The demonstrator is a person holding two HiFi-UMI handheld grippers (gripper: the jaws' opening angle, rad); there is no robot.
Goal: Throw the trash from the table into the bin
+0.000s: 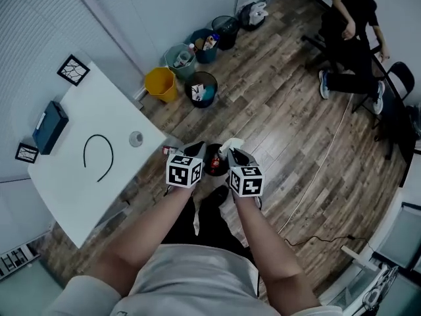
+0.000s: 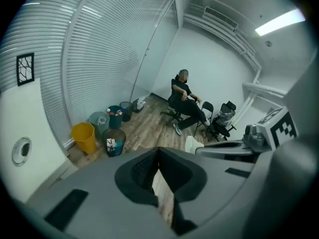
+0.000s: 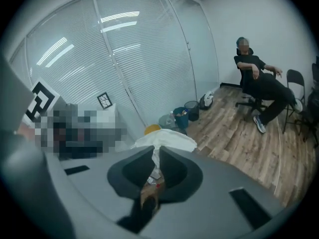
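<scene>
Nearest my camera, the forearms run out to both grippers above the floor, just off the right corner of the white table. On the left, my left gripper has its jaws closed tip to tip with nothing between them. Between the two grippers and below them sits a small dark bin with something red inside. On the right, my right gripper is clamped on a white tissue that fans out past the tips. From that gripper the bin lies down and slightly left. I think the tissue hangs just over its rim, though the head view is too small to be sure. My right hand is nearer, so I judge the release falls to it.
</scene>
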